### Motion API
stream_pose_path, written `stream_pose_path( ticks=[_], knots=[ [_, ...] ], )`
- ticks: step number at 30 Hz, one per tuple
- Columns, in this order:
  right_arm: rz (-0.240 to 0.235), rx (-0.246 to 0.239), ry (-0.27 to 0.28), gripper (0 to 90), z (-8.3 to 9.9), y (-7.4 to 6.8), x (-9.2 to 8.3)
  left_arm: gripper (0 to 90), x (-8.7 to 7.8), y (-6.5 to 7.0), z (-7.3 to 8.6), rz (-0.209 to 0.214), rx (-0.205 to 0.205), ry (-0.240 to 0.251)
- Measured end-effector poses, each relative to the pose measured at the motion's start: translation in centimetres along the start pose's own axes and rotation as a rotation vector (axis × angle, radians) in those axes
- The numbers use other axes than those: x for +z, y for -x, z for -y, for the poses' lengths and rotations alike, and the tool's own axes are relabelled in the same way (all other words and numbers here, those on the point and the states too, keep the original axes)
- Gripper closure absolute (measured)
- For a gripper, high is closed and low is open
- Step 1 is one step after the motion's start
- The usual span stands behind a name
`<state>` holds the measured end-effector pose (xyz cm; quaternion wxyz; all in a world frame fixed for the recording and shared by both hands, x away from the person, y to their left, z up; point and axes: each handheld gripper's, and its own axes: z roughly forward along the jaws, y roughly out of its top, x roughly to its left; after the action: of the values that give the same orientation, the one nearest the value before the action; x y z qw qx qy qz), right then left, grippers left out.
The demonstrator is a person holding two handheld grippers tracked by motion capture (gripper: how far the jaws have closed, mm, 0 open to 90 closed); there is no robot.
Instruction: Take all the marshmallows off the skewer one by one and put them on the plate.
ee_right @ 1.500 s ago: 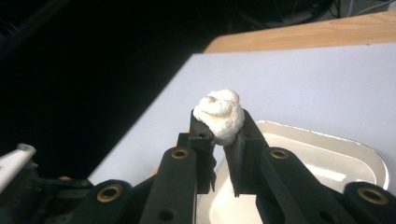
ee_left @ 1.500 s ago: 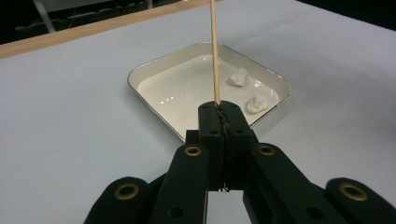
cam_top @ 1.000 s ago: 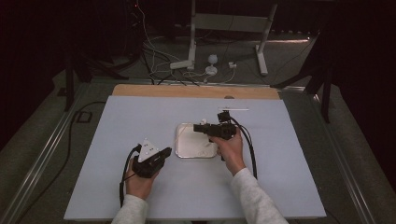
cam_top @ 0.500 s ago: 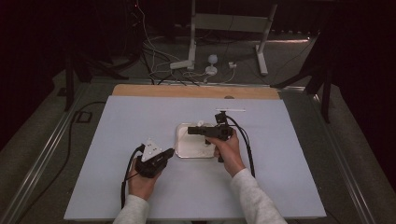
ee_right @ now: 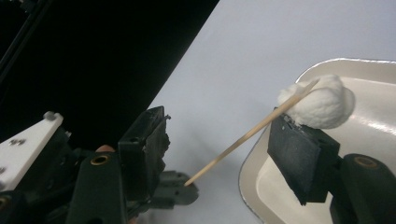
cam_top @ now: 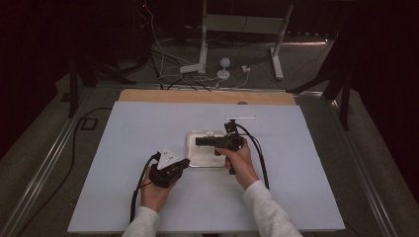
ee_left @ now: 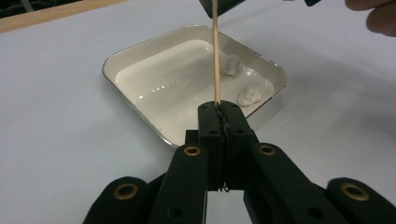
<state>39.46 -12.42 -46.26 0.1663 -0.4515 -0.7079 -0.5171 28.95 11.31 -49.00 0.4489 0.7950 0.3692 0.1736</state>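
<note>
Since the earlier frame: your right gripper (cam_top: 200,142) has slid left over the tray (cam_top: 193,159), and its jaws have just been opening; your left gripper (cam_top: 184,163) has kept its place at the tray's near-left corner.

Left gripper: your jaws are closed tight on the near end of a thin wooden skewer (ee_left: 216,56), which rises from them over the tray toward the right gripper.

Right gripper: your jaws stand parted, with the skewer passing between them; a white marshmallow (ee_right: 320,106) sits on the skewer's tip, resting against one pad (ee_right: 301,156), and no squeeze on it can be seen.

Marshmallow on the skewer: it hangs over the tray's rim in the right gripper view, just beyond your right gripper's jaws and well away from the left gripper that holds the stick.

Others: two more white pieces (ee_left: 240,81) lie in the tray's far-right corner, clear of the skewer.

Tray: white, glossy, mid-counter (cam_top: 123,148), between your two hands.

Step in hand, as it appears: letting go of a threaded marshmallow.

How to do it well: keep the left gripper steady, finish opening the right jaws, then draw them back along the skewer's line so the piece is not dragged off the tip.
</note>
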Motion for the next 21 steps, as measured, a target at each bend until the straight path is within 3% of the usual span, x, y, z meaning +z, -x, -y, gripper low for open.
stream_pose_path(
  ticks=[9, 15, 21],
  knots=[
    [-0.025, -0.044, -0.036, 37.2, 0.2, -0.6, -0.3, 89.6, 0.0, -0.2, 0.0, -0.016, -0.017, 0.001],
    [-0.040, -0.060, -0.003, 35.3, 0.1, -0.6, -1.1, 89.6, -0.2, -0.5, -0.1, -0.025, -0.028, 0.009],
    [0.025, -0.154, 0.034, 28.8, 0.3, -1.1, -2.2, 89.5, -0.6, -0.6, -0.3, -0.031, -0.059, 0.030]
  ],
)
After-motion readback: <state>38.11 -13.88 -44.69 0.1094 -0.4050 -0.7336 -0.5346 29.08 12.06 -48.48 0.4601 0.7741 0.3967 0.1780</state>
